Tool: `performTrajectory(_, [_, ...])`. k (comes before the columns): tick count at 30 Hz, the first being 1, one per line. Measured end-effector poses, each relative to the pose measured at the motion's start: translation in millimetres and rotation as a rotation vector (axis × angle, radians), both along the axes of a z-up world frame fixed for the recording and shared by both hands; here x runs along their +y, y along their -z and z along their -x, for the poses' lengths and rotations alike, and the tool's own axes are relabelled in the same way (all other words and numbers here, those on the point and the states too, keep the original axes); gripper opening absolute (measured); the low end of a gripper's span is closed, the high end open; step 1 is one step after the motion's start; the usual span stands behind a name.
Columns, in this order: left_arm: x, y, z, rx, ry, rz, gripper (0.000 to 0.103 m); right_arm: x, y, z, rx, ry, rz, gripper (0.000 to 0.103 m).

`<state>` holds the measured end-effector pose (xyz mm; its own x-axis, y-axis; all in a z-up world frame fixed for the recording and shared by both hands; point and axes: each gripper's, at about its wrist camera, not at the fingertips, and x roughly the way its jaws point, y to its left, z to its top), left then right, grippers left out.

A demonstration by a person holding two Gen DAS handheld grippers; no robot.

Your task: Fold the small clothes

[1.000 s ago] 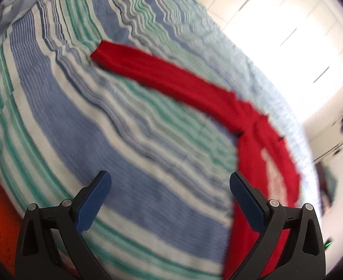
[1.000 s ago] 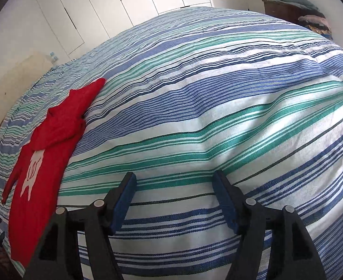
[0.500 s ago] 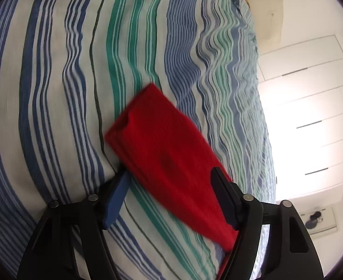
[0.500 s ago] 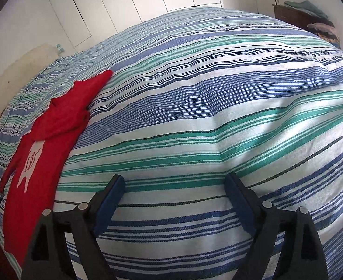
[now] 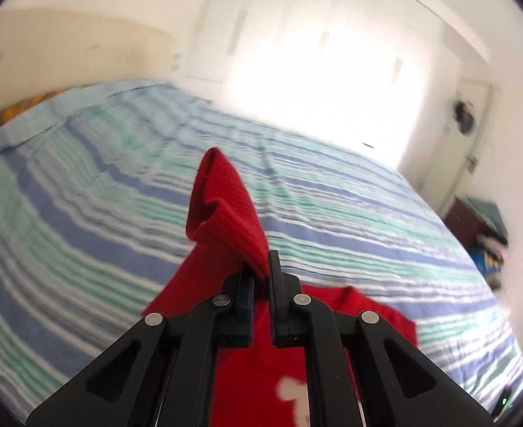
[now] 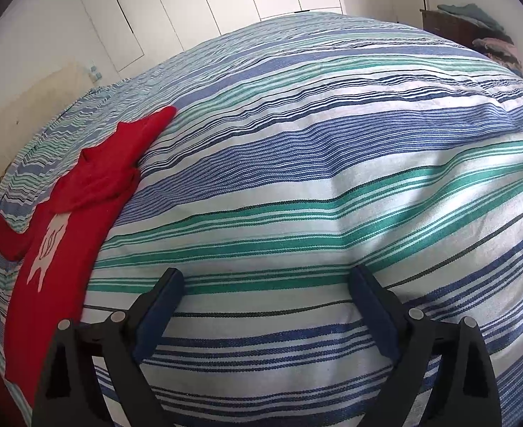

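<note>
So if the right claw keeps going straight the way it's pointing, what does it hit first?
Most likely the striped bedspread: the open, empty right claw points down at bare fabric. The red sweater lies off to its left.

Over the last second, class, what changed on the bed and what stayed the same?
The left hand-held gripper closed on the red sweater's sleeve and lifted it off the striped bedspread. The right hand-held gripper opened wider, nothing between its jaws. The sweater's body stayed flat.
</note>
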<state>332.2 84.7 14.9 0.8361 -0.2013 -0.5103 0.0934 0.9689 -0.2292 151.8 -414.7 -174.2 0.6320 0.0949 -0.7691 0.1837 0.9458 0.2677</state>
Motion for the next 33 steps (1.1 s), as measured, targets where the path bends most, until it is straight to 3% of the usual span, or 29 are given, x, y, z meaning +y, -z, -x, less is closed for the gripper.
performTrajectory(1, [-35.2, 3.1, -2.8, 0.018, 0.059, -0.041, 0.018, -0.1, 0.0, 0.1, 0.0, 0.0, -0.001, 0.093])
performTrajectory(2, [-80.1, 14.7, -6.5, 0.05, 0.133, -0.088, 0.04, -0.3, 0.0, 0.1, -0.001, 0.0, -0.002, 0.093])
performTrajectory(4, [-142.6, 50.3, -2.1, 0.124, 0.224, -0.157, 0.073, -0.6, 0.0, 0.2, -0.001, 0.0, -0.003, 0.094])
performTrajectory(6, [-187.3, 99.5, 21.3, 0.254, 0.313, -0.214, 0.065, -0.4, 0.0, 0.1, 0.0, 0.0, -0.002, 0.094])
performTrajectory(7, [-193.3, 114.0, 32.7, 0.298, 0.343, -0.219, 0.059, -0.4, 0.0, 0.1, 0.0, 0.0, -0.002, 0.094])
performTrajectory(9, [-194.2, 136.2, 76.6, 0.354, 0.394, -0.213, 0.058, -0.5, 0.3, 0.2, 0.0, 0.0, -0.003, 0.094])
performTrajectory(13, [-147.7, 117.1, 130.0, 0.37, 0.376, -0.189, 0.062, -3.7, 0.5, 2.9, -0.018, 0.002, -0.03, 0.094])
performTrajectory(16, [-89.9, 97.9, 138.8, 0.348, 0.27, -0.144, 0.074, -6.4, 0.1, 5.0, -0.032, 0.005, -0.055, 0.094])
performTrajectory(20, [-5.9, 92.4, 149.1, 0.346, 0.064, -0.092, 0.075, -5.3, -0.1, 4.9, -0.028, 0.005, -0.045, 0.094])
performTrajectory(24, [60.8, 112.4, 165.2, 0.382, -0.12, -0.067, 0.075, -3.8, -0.3, 5.0, -0.022, 0.005, -0.034, 0.094])
performTrajectory(28, [96.6, 132.7, 183.0, 0.37, -0.254, -0.025, 0.076, -1.8, 0.1, 3.5, -0.016, 0.004, -0.025, 0.094])
performTrajectory(33, [111.8, 153.7, 184.8, 0.376, -0.321, -0.059, 0.076, -0.3, 0.7, 2.1, -0.013, 0.005, -0.022, 0.094])
